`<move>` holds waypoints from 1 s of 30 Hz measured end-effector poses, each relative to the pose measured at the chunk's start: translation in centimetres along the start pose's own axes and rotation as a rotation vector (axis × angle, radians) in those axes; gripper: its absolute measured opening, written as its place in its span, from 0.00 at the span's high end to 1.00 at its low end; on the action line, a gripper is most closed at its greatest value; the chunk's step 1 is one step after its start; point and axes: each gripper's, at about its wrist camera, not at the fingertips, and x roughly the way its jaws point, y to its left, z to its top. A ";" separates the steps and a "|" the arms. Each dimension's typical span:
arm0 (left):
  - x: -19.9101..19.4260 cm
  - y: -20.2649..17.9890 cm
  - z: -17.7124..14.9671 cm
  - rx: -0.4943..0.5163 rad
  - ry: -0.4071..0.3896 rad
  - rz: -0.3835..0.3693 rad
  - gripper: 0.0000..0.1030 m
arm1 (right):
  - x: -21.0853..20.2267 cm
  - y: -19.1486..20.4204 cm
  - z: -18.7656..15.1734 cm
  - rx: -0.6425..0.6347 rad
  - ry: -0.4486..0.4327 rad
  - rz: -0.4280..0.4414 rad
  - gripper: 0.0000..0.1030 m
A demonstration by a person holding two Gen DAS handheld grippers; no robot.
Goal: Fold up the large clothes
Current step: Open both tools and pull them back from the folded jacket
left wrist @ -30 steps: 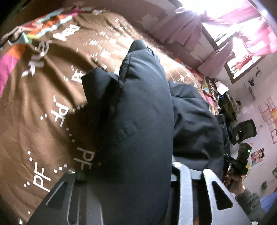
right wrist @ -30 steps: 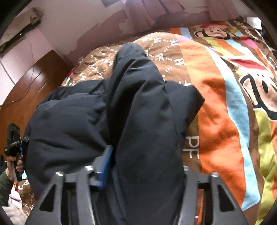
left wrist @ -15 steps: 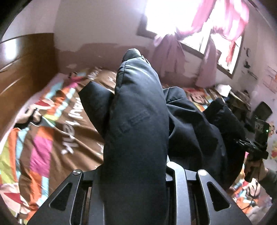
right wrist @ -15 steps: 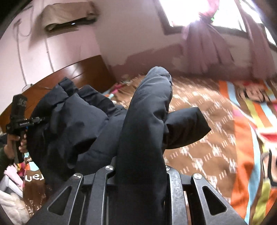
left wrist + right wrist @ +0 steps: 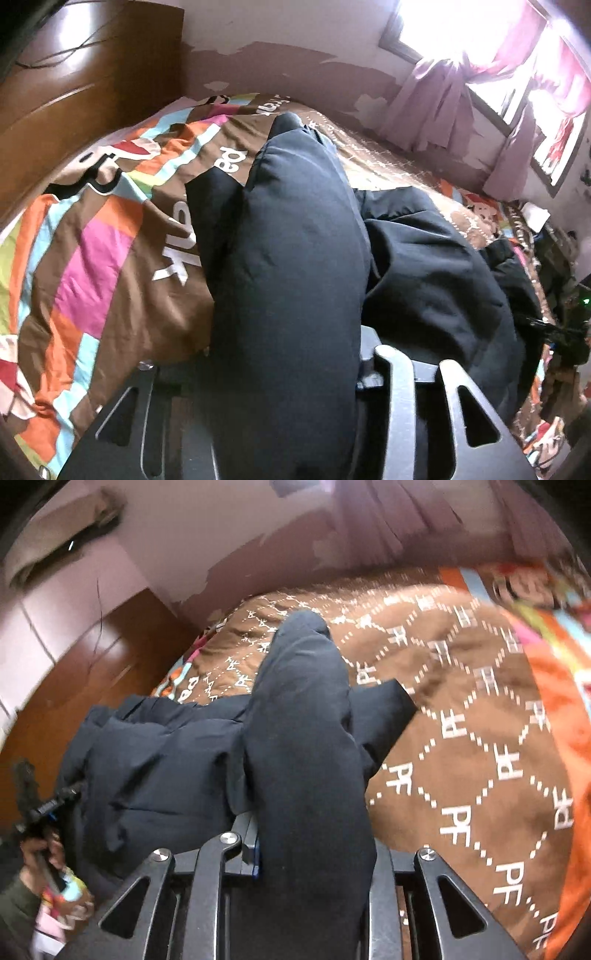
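A dark navy padded jacket (image 5: 295, 240) hangs over the bed's patterned cover (image 5: 110, 258), stretched between both grippers. A thick fold of it fills my left gripper (image 5: 266, 362), which is closed on it with jaws opening. In the right wrist view another puffy fold of the jacket (image 5: 303, 720) bulges up through my right gripper (image 5: 310, 842), also gripped, jaws opening slightly. The pads are hidden by cloth. The rest of the jacket sags onto the cover (image 5: 480, 738) between the hands. A hand holds the left gripper's handle (image 5: 40, 805) at the left edge.
A wooden headboard (image 5: 74, 92) stands to the left of the bed. A window with pink curtains (image 5: 480, 74) is on the far wall. Cluttered items (image 5: 546, 236) sit beyond the bed's right side. An air conditioner (image 5: 62, 528) hangs high on the wall.
Both grippers swung up with the jacket half a second ago and now tilt back down toward the bed. The left view has shifted toward the headboard end. The jacket stays gripped.
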 end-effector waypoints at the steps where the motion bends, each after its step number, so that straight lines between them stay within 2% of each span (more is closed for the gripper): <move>1: 0.0 -0.2 0.0 0.009 0.001 0.023 0.56 | -0.3 -0.6 -0.3 0.017 0.007 0.010 0.74; 4: -0.2 -0.1 0.2 -0.002 -0.007 0.088 0.46 | -0.8 -1.0 -0.4 0.026 0.017 -0.012 0.57; 5: -0.2 0.2 0.2 -0.018 -0.010 0.097 0.43 | -1.0 -0.8 -0.5 0.020 0.014 -0.027 0.44; 7: -0.4 0.7 0.1 -0.048 -0.018 0.113 0.41 | -2.1 0.4 -0.9 0.007 -0.004 -0.050 0.31; 9: -0.8 0.7 0.0 -0.038 -0.020 0.128 0.35 | -2.3 1.3 -0.9 -0.015 -0.006 -0.080 0.25; 10: -1.3 0.5 -0.1 -0.019 -0.023 0.123 0.28 | -2.3 1.8 -1.0 -0.027 -0.005 -0.101 0.24; 11: -1.7 0.4 -0.2 -0.001 -0.034 0.129 0.16 | -2.4 2.3 -1.0 -0.038 -0.010 -0.122 0.23; 13: -3.3 -0.1 -0.6 0.038 -0.099 0.151 0.06 | -2.7 2.9 -1.0 -0.047 -0.028 -0.159 0.20; 15: -4.7 -0.5 -0.8 0.064 -0.136 0.147 0.05 | -3.6 3.8 -1.0 -0.047 -0.058 -0.181 0.14; 19: -7.0 -1.2 -0.8 0.066 -0.154 0.120 0.04 | -5.4 5.6 -0.9 -0.047 -0.088 -0.197 0.11; 24: -10.2 -3.6 -0.7 0.102 -0.171 0.095 0.04 | -8.9 9.9 -1.1 -0.116 -0.145 -0.215 0.03; 30: -15.2 -7.0 -1.5 0.156 -0.214 0.067 0.04 | -12.2 14.8 -2.4 -0.163 -0.204 -0.201 0.01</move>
